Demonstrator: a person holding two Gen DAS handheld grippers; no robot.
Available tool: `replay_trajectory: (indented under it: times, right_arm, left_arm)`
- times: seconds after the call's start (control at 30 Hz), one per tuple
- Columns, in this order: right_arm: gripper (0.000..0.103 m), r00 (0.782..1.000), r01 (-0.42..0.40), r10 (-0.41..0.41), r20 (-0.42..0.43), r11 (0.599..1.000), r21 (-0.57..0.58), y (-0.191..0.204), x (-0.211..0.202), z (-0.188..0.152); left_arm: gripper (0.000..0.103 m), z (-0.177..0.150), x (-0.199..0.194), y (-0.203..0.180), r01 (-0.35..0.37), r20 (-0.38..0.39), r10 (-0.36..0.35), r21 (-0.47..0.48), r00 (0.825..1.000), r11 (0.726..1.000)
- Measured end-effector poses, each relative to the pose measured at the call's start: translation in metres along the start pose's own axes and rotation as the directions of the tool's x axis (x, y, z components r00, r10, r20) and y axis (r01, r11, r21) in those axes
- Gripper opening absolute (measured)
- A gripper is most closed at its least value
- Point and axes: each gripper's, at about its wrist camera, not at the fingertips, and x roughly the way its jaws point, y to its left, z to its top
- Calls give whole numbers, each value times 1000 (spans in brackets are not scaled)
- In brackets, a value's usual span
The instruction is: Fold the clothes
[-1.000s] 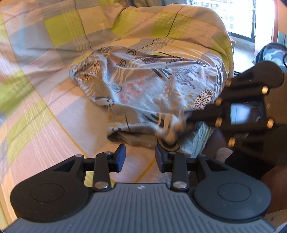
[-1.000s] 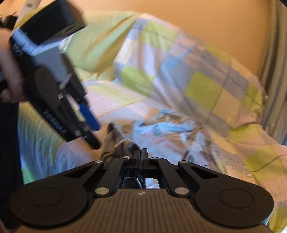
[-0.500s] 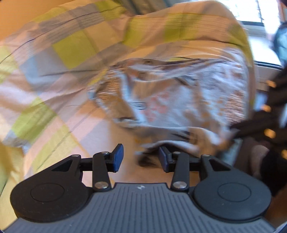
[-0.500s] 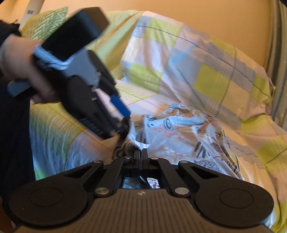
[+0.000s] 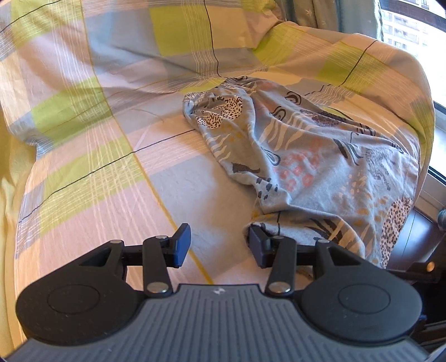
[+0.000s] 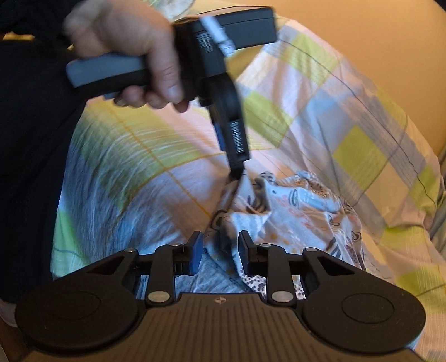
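1. Left wrist view: the left hand-held gripper [image 5: 220,249] has its jaws apart and opening, and only the checked bedsheet [image 5: 83,172] shows in the gap between them.
2. The patterned garment [image 5: 312,156], grey-blue with leopard spots and pink marks, lies crumpled on the bed, ahead and to the right of this hand-held gripper.
3. The garment's near corner comes right up to the right-hand blue pad [image 5: 257,247]; I cannot tell whether cloth and pad touch. The left-hand pad stands over bare sheet, clear of the cloth.
4. The far end of the garment bunches near a checked pillow [image 5: 178,36], and its right edge hangs over the side of the bed towards a window [image 5: 409,25].
5. Right wrist view: the right hand-held gripper [image 6: 218,250] also has its jaws parted and opening. A fold of the patterned garment [image 6: 295,214] lies in the gap, nearer the right-hand pad, and the pads do not press on it.
6. Most of the garment spreads ahead and to the right of this hand-held gripper on the bedsheet [image 6: 133,172].
7. Above, a person's hand [image 6: 125,53] grips the handle of the left hand-held gripper [image 6: 237,172], blurred, its tip down at the garment's raised upper edge. Its jaws cannot be read from here.
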Motion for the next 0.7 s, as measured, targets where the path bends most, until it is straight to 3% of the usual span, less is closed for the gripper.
replay_trajectory:
  times: [0.27, 0.33, 0.43, 0.53, 0.6, 0.7]
  right_arm:
    - [25, 998, 51, -58, -34, 982, -183, 24, 18, -4]
    - [0, 997, 62, -70, -41, 984, -169, 22, 21, -4]
    - [0, 997, 71, -72, -19, 997, -43, 2, 14, 0]
    - [0, 997, 78, -80, 17, 994, 79, -15, 5, 2]
    - [0, 996, 77, -82, 37, 990, 120, -21, -1, 2]
    - [0, 996, 52, -61, 61, 990, 131, -21, -10, 3]
  left_arm:
    - [44, -1, 1, 1, 10, 0, -10, 32, 1000, 999]
    - [44, -3, -7, -5, 9, 17, -11, 135, 1000, 991]
    - [48, -8, -24, -17, -8, 61, -12, 322, 998, 947]
    - [48, -21, -48, -40, -30, 135, -53, 549, 989, 835]
    - [48, -32, -58, -59, -48, 169, -91, 676, 981, 735]
    - [48, -52, -61, -85, -86, 201, -150, 826, 968, 557]
